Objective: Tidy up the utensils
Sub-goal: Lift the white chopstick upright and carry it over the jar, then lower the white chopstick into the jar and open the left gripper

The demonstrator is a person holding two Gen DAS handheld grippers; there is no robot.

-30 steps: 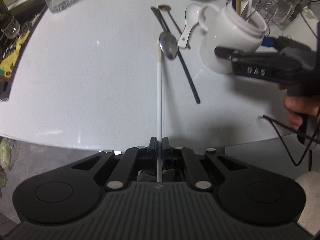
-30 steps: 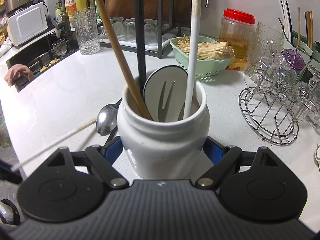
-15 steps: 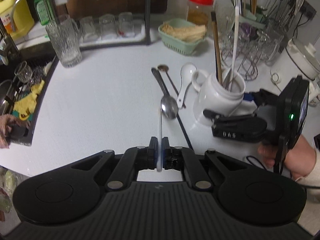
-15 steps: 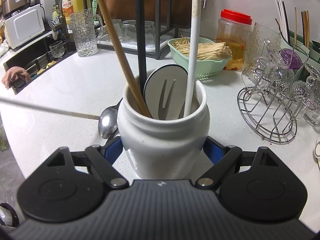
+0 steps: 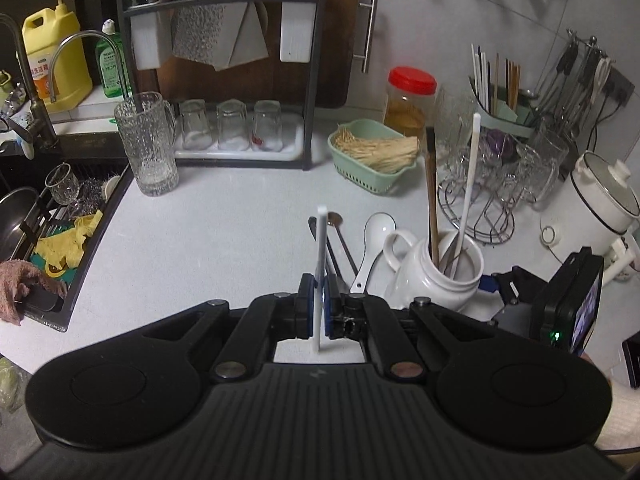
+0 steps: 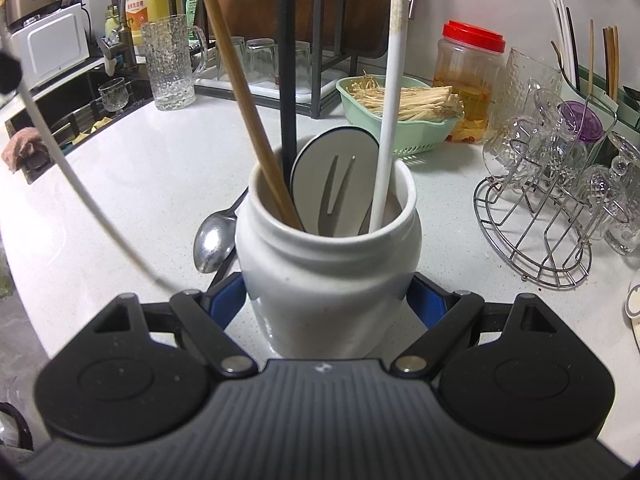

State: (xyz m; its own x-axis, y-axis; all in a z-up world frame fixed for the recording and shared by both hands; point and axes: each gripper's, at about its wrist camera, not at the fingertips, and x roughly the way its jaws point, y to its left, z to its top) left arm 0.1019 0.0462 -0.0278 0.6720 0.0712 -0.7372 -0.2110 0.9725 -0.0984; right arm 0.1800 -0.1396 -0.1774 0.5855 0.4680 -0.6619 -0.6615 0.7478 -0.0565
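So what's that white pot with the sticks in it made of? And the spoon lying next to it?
The white pot looks like glazed ceramic: thick rim, smooth surface with a soft shine. The spoon beside it looks like polished metal, probably stainless steel, since its grey bowl mirrors the light. Neither can be known for sure from looks alone.

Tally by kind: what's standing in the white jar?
In the jar:
chopsticks: 3 (wooden, black, white)
spoon: 1
fork: 1
Total: 5
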